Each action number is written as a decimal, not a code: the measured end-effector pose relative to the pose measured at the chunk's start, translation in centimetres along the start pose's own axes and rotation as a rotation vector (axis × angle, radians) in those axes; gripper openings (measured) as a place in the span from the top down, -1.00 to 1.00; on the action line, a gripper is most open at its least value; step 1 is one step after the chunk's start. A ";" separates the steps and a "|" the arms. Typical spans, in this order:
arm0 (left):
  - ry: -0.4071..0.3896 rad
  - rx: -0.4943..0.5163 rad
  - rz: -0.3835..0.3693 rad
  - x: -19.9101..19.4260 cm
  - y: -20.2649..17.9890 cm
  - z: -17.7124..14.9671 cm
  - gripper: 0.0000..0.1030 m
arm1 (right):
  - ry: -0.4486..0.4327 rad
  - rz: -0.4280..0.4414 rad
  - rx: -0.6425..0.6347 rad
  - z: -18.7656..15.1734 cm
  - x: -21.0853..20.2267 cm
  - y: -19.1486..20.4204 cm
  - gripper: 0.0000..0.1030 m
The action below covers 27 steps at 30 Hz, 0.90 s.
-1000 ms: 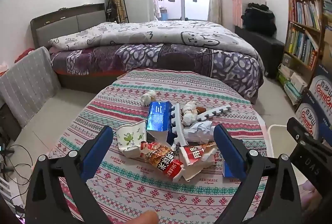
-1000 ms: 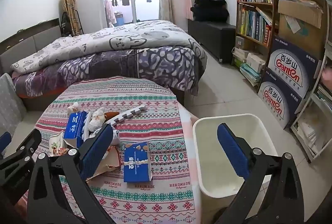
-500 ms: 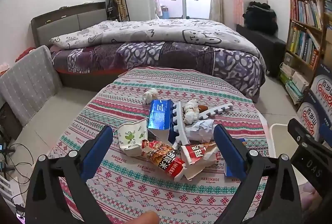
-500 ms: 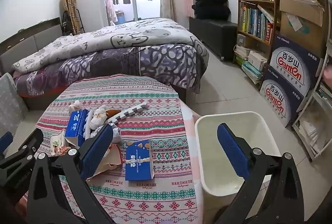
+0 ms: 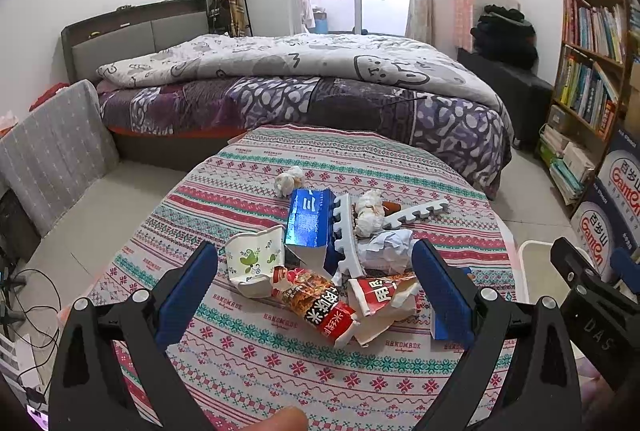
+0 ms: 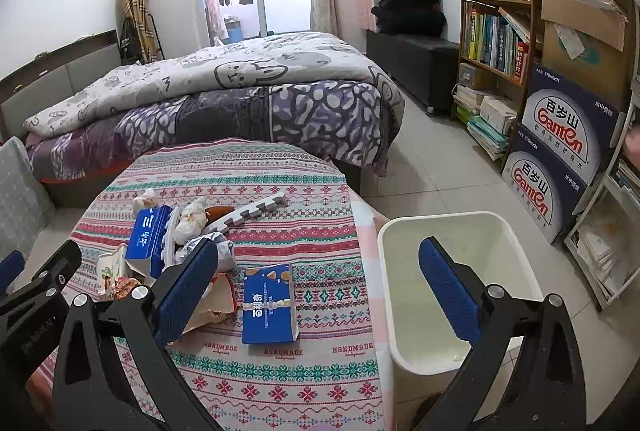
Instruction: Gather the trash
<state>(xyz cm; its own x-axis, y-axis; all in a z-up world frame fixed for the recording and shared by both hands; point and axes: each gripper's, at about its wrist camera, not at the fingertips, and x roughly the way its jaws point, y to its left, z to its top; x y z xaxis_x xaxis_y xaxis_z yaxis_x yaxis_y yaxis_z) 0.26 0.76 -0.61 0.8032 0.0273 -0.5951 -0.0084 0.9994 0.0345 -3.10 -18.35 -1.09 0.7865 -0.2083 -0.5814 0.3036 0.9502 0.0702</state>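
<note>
While hovering above the desk (image 5: 256,359), both spread wide and holding nothing: left tongs (image 5: 316,283), right tongs (image 6: 320,283). Straight ahead of the left tongs, near them, a heap of trash: paper cup (image 5: 252,259), red snack wrapper (image 5: 320,305), blue carton (image 5: 310,217). Nearer the right tongs, a flat blue box (image 6: 269,305), long axis pointing away, white bin (image 6: 404,311) just beside the desk on the right.

A heap of trash lies mid-table: a crushed white paper cup with green print (image 5: 253,258) on its side; a red crumpled snack wrapper (image 5: 320,305) touching it; an open blue carton (image 5: 308,219) behind; a flat blue box (image 6: 269,304) lies apart, near the empty white plastic bin (image 6: 452,365) beside the table.
</note>
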 end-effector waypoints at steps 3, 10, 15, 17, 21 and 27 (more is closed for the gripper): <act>-0.001 0.000 0.000 0.0 0.0 0.0 -0.84 | 0.001 0.000 0.001 -0.3 0.0 0.1 -0.87; 0.000 0.001 0.000 0.0 -0.1 0.0 -0.84 | 0.002 0.000 0.000 0.1 0.3 -0.1 -0.87; 0.000 0.002 0.000 0.0 -0.1 0.1 -0.84 | 0.003 0.000 0.001 0.0 0.3 0.0 -0.87; 0.001 0.002 0.000 0.0 -0.1 0.1 -0.84 | 0.004 0.001 0.002 -0.2 0.2 0.1 -0.87; 0.001 0.002 -0.001 0.0 -0.1 0.1 -0.84 | 0.003 0.001 0.000 -0.1 0.2 0.1 -0.87; 0.002 0.001 -0.001 0.0 0.0 0.1 -0.84 | 0.004 0.001 0.000 -0.1 0.2 0.0 -0.87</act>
<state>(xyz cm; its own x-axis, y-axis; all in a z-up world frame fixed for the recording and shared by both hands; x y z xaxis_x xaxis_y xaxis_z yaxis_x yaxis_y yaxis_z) 0.29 0.74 -0.53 0.8022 0.0265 -0.5965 -0.0073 0.9994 0.0345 -2.97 -18.33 -1.28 0.7848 -0.2061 -0.5845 0.3028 0.9504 0.0714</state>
